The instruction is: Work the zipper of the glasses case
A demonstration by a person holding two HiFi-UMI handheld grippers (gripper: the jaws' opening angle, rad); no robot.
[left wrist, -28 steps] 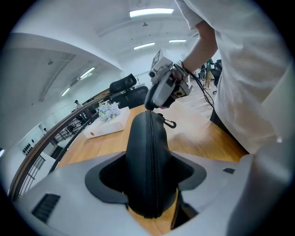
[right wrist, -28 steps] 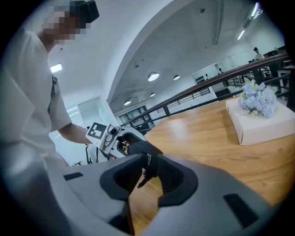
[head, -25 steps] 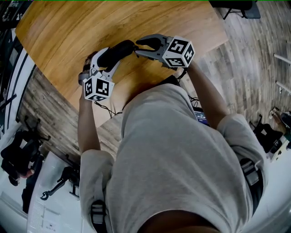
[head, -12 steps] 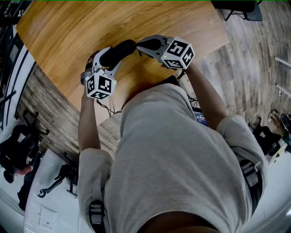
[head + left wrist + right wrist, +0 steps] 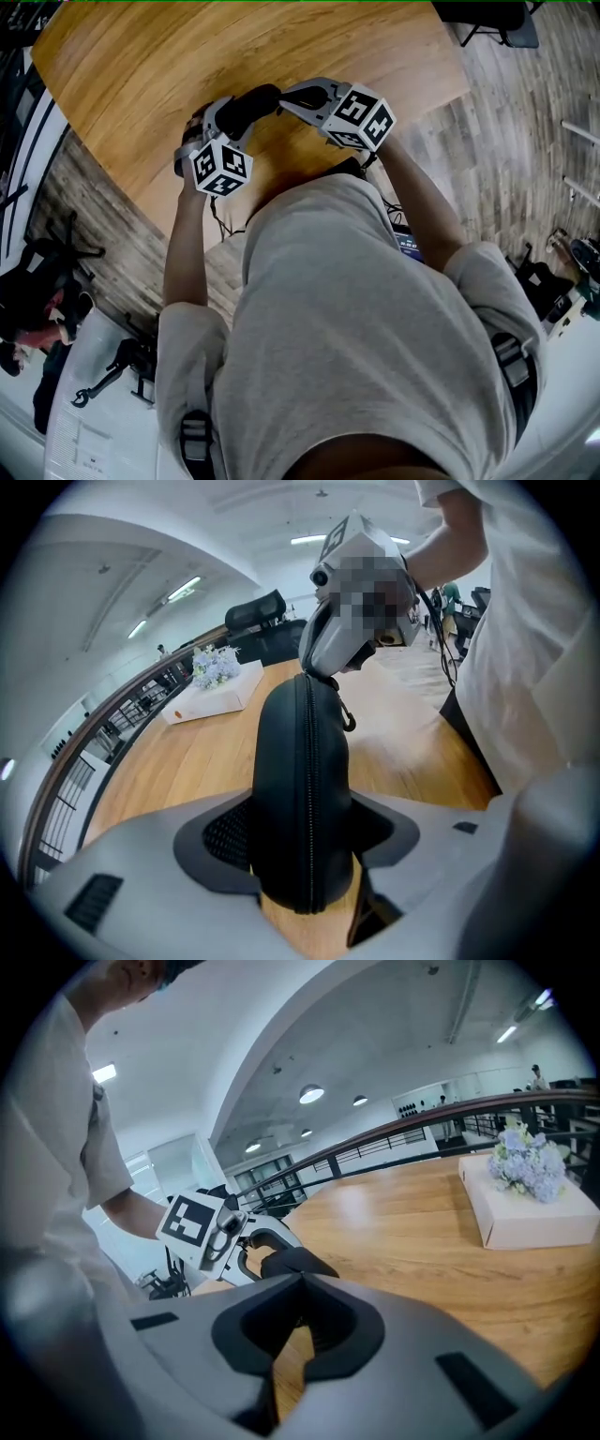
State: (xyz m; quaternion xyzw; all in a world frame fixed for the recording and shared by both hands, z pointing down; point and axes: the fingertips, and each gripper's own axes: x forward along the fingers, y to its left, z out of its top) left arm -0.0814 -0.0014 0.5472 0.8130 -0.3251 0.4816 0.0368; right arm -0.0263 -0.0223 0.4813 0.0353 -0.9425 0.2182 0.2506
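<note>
The black glasses case (image 5: 246, 105) is held over the wooden worktop (image 5: 141, 66), close to the curved near edge that runs just in front of the person's body. The left gripper (image 5: 228, 120) has it by the near end: its fingers (image 5: 220, 836) stand wide, with a pad pressed against each side of the case, and the zipper seam faces the camera and runs straight away along the ridge. The right gripper (image 5: 284, 97) meets the case at its far end. Its fingers (image 5: 258, 1330) are closed fully together, with their tips on the zipper line; whether they pinch the slider cannot be made out. A small dark loop (image 5: 349, 721) hangs from the case just below those tips.

Beyond the two grippers the worktop lies bare and broad towards its far curved edge, where a railing (image 5: 450, 1124) follows the rim. A white box (image 5: 534, 1208) carrying pale flowers (image 5: 530, 1162) sits well apart from the case. Plank floor (image 5: 506, 112) shows past the worktop's right-hand edge.
</note>
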